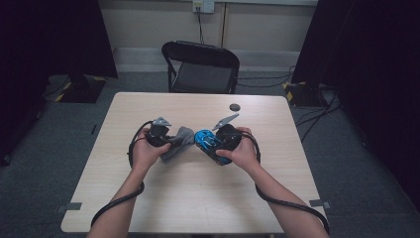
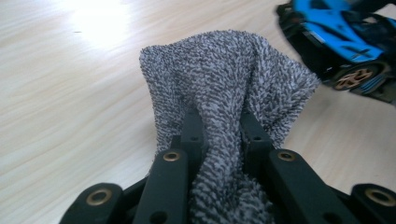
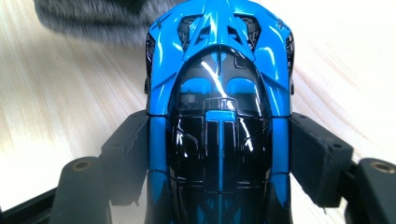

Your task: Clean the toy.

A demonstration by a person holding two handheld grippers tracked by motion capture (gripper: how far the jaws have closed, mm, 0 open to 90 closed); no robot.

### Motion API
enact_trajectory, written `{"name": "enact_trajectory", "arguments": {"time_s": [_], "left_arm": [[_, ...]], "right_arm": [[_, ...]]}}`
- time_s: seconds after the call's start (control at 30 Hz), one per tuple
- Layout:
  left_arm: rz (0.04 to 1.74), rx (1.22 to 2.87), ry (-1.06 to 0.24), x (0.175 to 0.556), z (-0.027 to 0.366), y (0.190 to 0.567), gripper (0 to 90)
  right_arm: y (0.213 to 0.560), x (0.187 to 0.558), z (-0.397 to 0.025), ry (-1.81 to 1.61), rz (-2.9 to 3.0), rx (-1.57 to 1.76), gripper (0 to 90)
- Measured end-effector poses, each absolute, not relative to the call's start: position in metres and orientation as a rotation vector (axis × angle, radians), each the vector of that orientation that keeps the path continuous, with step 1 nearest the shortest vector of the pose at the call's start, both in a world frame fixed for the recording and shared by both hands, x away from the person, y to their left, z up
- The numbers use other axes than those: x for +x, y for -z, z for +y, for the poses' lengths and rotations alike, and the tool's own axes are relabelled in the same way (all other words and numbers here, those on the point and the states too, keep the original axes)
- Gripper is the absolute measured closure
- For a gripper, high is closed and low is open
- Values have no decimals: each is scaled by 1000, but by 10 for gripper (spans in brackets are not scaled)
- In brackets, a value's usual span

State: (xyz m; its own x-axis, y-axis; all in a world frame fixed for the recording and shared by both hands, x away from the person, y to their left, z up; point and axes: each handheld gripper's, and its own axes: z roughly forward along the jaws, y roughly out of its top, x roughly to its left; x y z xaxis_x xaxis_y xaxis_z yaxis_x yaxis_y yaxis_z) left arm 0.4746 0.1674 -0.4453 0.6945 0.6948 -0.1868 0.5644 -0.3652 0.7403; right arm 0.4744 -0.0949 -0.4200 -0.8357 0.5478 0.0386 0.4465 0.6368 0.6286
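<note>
A grey terry cloth [image 1: 179, 140] hangs bunched from my left gripper [image 1: 167, 140], which is shut on it near the table's middle. In the left gripper view the cloth [image 2: 224, 93] bulges between the two black jaws of the left gripper [image 2: 219, 128]. My right gripper [image 1: 214, 144] is shut on a blue and black toy car [image 1: 205, 141], held just right of the cloth. The right gripper view looks down on the car's roof [image 3: 218, 121], with the right gripper [image 3: 219, 140] clamping its sides. The car [image 2: 345, 42] also shows at the left gripper view's upper right.
A light wooden table [image 1: 198, 198] carries a small dark round disc [image 1: 235, 107] near its far edge. A black folding chair [image 1: 200, 67] stands behind the table. Dark curtains, stands and cables flank the grey carpet on both sides.
</note>
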Motion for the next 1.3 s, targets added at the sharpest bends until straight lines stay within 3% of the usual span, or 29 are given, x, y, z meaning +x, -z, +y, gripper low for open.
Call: {"name": "enact_trajectory", "arguments": {"time_s": [0.6,1.3], "left_arm": [[807,2093,-86,458,122,464,760],[683,2175,-36,442,96,473,760]], "right_arm": [[415,482,-91,-992,2688,888,284],[413,499,-88,-1002,2654,1011,284]]}}
